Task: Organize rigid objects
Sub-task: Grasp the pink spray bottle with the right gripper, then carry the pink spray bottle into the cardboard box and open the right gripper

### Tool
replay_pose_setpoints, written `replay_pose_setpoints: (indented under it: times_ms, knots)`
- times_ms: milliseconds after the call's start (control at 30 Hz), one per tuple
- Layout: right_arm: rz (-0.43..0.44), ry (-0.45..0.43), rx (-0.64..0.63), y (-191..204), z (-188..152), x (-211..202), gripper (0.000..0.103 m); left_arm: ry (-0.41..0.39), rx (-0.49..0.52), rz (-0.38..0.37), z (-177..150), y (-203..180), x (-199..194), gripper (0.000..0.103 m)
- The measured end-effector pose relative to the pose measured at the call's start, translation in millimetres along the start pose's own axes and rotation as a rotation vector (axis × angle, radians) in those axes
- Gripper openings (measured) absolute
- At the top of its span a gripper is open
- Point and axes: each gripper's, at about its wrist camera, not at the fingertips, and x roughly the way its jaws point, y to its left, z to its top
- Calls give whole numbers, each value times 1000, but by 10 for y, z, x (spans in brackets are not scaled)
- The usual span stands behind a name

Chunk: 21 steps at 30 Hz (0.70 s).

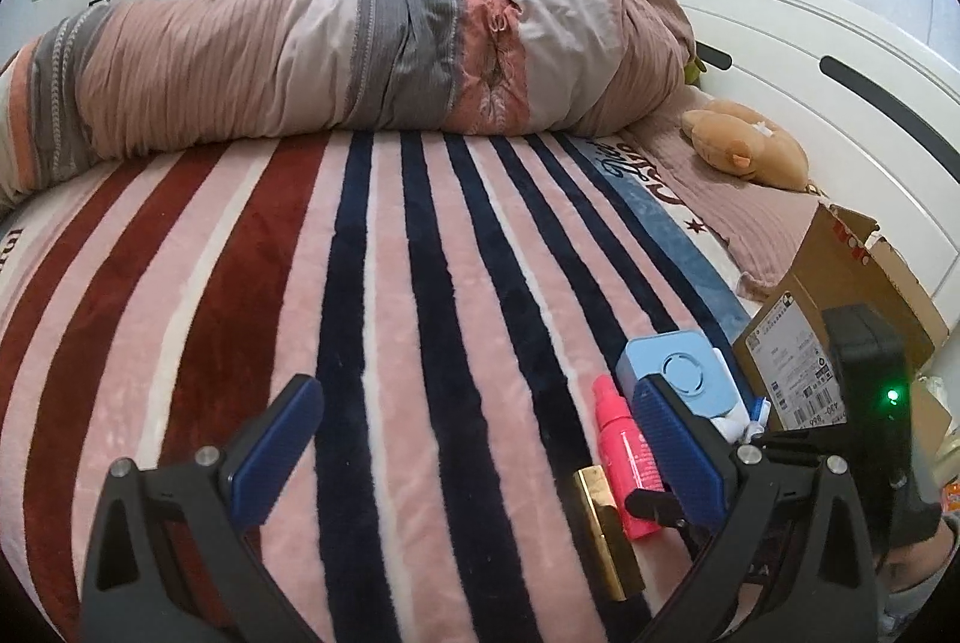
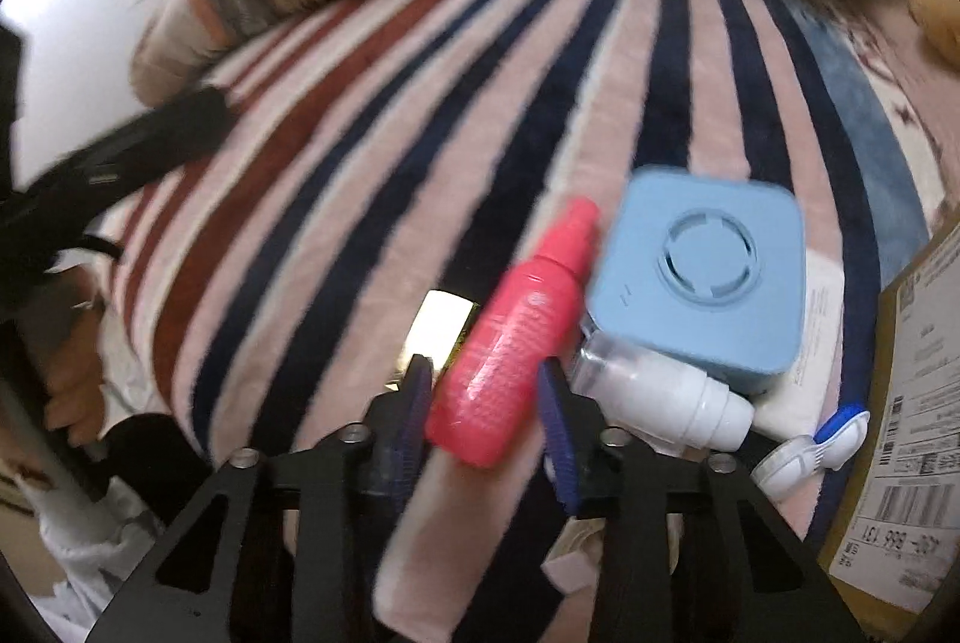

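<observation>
The step in hand looks like the pickup of the pink spray bottle (image 2: 516,337), which lies on the striped blanket (image 2: 336,199) of the bed. The right gripper (image 2: 487,406) has its two blue pads on either side of the bottle's lower body, drawn in close around it; the picture is blurred, but they appear to clasp it. The left gripper (image 1: 474,439) hangs with its jaws spread wide and nothing between them, just above the blanket.

The next move probably calls for a clean lift straight up and a carry to the open cardboard box (image 2: 912,403) at the right, which seems the likely place for the loose things.

The bottle is hemmed in. A light blue square device (image 2: 702,277) touches its upper side, and a white bottle (image 2: 672,397) lies just beside the right pad, partly under the blue device. A gold tube (image 1: 606,529) lies along the pink bottle's other side. A small blue-and-white piece (image 2: 810,448) sits near the box. A tilted lift could drag or nudge these neighbours. A plush toy (image 1: 744,142) and a rolled quilt (image 1: 336,61) lie well apart.
</observation>
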Motion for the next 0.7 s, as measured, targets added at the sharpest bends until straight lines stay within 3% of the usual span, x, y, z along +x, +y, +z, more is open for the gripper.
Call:
replay_pose_setpoints:
  times_ms: [333, 500, 700]
  knots:
    - [-65, 57, -2, 40, 243, 249, 34, -19, 54, 33, -5, -117, 66, 102]
    - [-74, 47, -29, 125, 358, 339, 33, 21, 18, -18, -16, -44, 140, 102]
    - [-100, -26, -120, 160, 289, 241, 28, 87, -68, -139, -41, 101, 304, 102]
